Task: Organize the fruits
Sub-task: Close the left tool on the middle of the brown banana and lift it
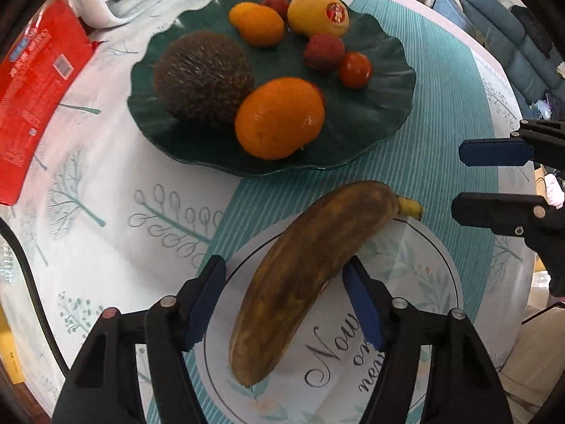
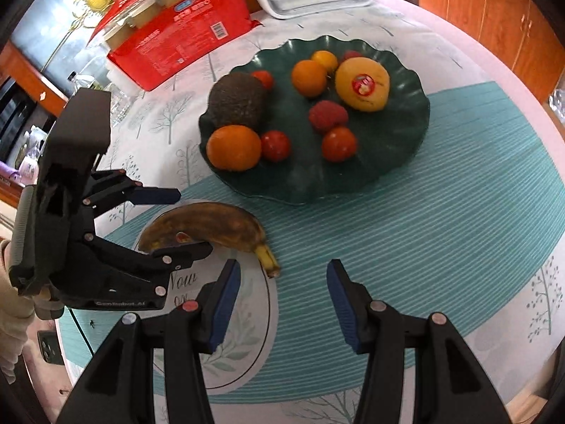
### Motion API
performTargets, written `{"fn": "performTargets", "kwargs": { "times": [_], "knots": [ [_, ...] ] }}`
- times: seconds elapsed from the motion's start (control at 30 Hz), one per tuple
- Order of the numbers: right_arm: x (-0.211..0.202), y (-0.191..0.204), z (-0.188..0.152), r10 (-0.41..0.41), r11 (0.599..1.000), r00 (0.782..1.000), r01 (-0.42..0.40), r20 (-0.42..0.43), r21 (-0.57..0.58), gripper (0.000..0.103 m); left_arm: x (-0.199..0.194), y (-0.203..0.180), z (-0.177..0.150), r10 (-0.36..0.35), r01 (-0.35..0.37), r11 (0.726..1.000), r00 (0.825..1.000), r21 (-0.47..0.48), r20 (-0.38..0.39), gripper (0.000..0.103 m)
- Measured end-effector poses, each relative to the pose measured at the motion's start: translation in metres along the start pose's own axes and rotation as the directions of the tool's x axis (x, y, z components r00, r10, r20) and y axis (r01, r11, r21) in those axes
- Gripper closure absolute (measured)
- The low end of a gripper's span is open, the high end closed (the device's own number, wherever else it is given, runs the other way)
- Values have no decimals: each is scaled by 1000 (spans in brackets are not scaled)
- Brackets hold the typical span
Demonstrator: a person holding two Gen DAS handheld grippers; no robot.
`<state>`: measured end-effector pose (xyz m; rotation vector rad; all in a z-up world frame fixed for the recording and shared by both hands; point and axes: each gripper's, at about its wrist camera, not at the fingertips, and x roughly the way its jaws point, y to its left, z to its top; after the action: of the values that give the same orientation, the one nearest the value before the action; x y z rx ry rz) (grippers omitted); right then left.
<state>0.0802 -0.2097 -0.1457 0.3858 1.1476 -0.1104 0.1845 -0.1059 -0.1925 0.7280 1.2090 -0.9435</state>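
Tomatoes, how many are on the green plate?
3. One tomato sits behind the brown fruit, one beside the front orange, one near the plate's middle. Others could hide.

1 banana (image 1: 303, 275) on white plate (image 1: 423, 265). Green plate (image 2: 388, 162): 3 oranges, 1 mango, 3 tomatoes, 2 lychees approx, 1 spiky brown fruit at 9 o'clock. 2 plates, 2 grippers.

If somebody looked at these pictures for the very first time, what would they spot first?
Probably the brown, overripe banana, lying on the white round plate between the open fingers of the left gripper. Just behind it sits the dark green wavy plate heaped with bright fruit: a big orange, a yellow stickered fruit, red tomatoes and a brown spiky one.
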Motion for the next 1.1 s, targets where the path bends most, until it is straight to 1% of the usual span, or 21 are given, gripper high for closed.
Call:
{"fn": "performTargets", "kwargs": {
  "times": [0.07,0.17,0.2,0.23,0.27,0.37,0.43,0.6,0.73,0.9,1.0,1.1],
  "knots": [
    [1,-2,1,3,1000,1000,-3,2,9,52,1,-2,0,4,-4,1000,1000,22,5,37],
    [4,-3,2,4,1000,1000,-4,-1,13,52,1,-4,-3,6,-6,1000,1000,24,16,39],
    [6,-3,3,4,1000,1000,-4,-4,14,52,0,-5,-3,2,-3,1000,1000,25,21,43],
    [7,-3,3,4,1000,1000,-4,-5,14,52,-2,-7,-4,-3,2,1000,1000,28,25,51],
    [7,-3,3,6,1000,1000,-6,-5,15,52,-3,-9,-5,-4,3,1000,1000,31,26,52],
    [6,-2,3,9,1000,1000,-9,-4,10,52,-5,-14,-9,31,-32,999,999,38,26,54],
    [5,-2,3,13,1000,1000,-13,-1,7,52,-7,-18,-8,37,-38,999,999,18,24,55],
    [1,-5,1,22,1000,1000,-22,7,15,52,-14,-22,-19,26,-26,997,1000,-73,10,64],
    [-5,-11,-1,30,999,999,-31,21,33,52,-22,-25,-34,16,-11,983,1000,-183,26,66],
    [-13,-16,-3,39,998,998,-41,39,42,52,-34,-30,-55,16,8,948,997,-319,72,67],
    [-17,-17,-5,46,998,998,-47,45,39,52,-44,-34,-71,19,27,923,993,-383,115,68],
    [-21,-19,-8,51,998,998,-52,48,30,52,-50,-41,-84,25,39,901,990,-433,142,68]
  ]
}}
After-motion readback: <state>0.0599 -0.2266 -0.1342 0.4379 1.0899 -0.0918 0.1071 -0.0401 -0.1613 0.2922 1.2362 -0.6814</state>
